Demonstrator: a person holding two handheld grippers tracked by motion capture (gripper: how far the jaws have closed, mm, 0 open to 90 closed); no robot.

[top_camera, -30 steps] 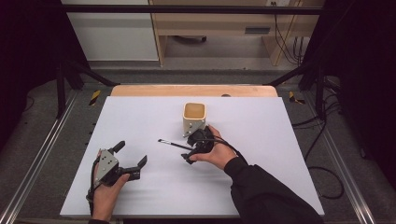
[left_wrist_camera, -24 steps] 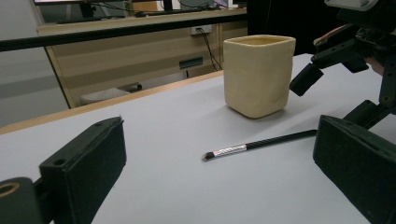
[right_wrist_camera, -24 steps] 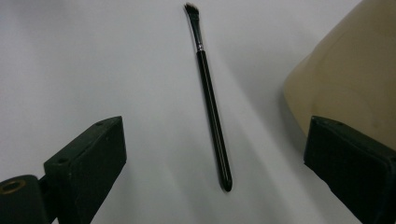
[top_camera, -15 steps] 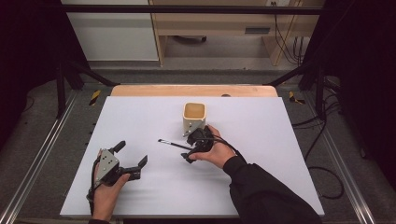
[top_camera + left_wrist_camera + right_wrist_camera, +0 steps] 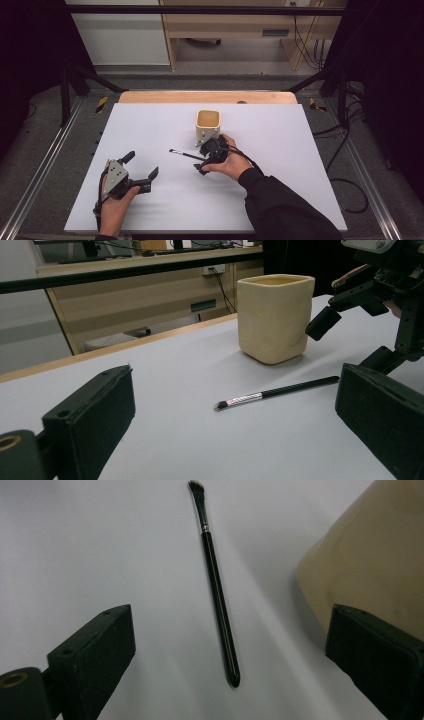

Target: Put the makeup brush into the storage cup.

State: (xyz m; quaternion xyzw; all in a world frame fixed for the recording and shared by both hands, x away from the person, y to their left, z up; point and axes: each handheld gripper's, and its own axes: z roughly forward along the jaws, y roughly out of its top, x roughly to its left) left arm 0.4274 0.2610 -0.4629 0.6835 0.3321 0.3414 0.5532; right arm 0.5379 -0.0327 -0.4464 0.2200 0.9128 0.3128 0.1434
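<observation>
A cream cup [image 5: 208,125] stands upright on the white surface [image 5: 300,165], and I take it as my landmark. From the high view I see a tan interior wall under its rim; I cannot tell whether anything lies inside, and the left gripper view shows its outer wall [image 5: 274,317] and rim from the side, with the bottom hidden.

Just in front of the cup, a thin black brush [image 5: 186,155] lies flat on the surface, apart from the cup, its bristle tip pointing away to the cup's left. In the right gripper view the brush [image 5: 218,592] runs up between the two black jaws, touching neither; the cup is cut off at that view's right edge.

My right gripper [image 5: 206,159] hangs right beside the cup's front, over the brush's handle end, jaws spread wide and holding nothing. My left gripper [image 5: 141,171] sits well to the cup's front-left, jaws also wide and empty. Seen from there, the brush [image 5: 277,392] shows a label band too small to read.
</observation>
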